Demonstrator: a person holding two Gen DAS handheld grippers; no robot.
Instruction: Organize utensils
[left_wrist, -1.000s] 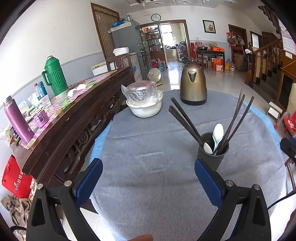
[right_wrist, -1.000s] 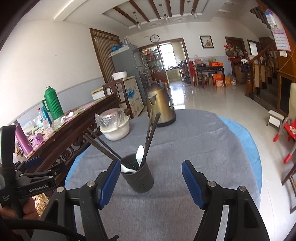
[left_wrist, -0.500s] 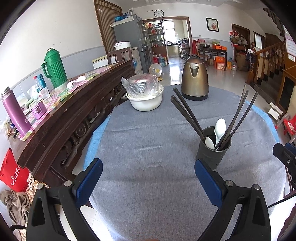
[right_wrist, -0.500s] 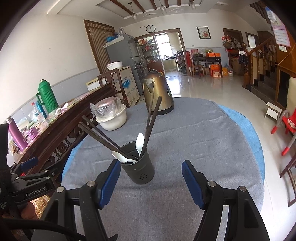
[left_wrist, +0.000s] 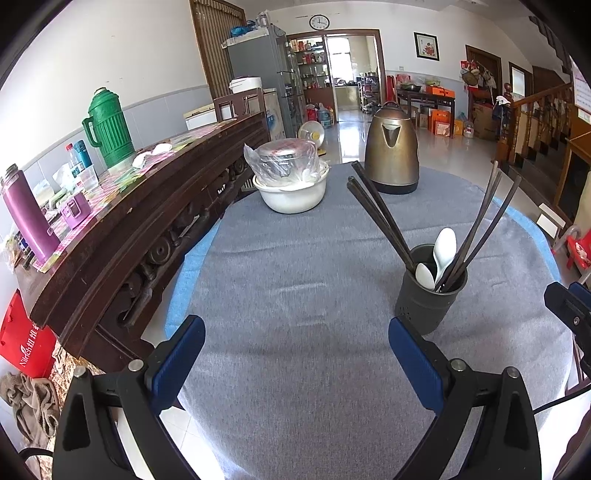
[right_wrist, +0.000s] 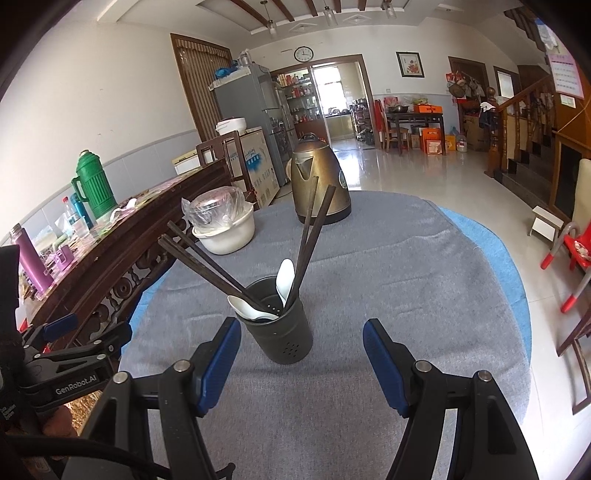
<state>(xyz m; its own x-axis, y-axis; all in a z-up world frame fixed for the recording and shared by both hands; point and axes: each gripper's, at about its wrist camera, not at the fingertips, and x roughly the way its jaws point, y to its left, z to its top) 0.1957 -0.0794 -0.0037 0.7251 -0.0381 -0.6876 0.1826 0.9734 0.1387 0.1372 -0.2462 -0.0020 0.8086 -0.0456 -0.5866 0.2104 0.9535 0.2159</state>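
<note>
holder (right_wrist: 282, 328) frame centre, on table (right_wrist: 406, 280) | chopsticks (right_wrist: 207, 258), spoons (right_wrist: 286, 275) inside | kettle (right_wrist: 319, 181) above | bowl (right_wrist: 225, 232) upper left

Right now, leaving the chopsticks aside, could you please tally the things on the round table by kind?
White spoons: 2
Utensil holder: 1
Kettle: 1
White bowl: 1
Metal pot wrapped in plastic, in the bowl: 1
Total: 6
</note>
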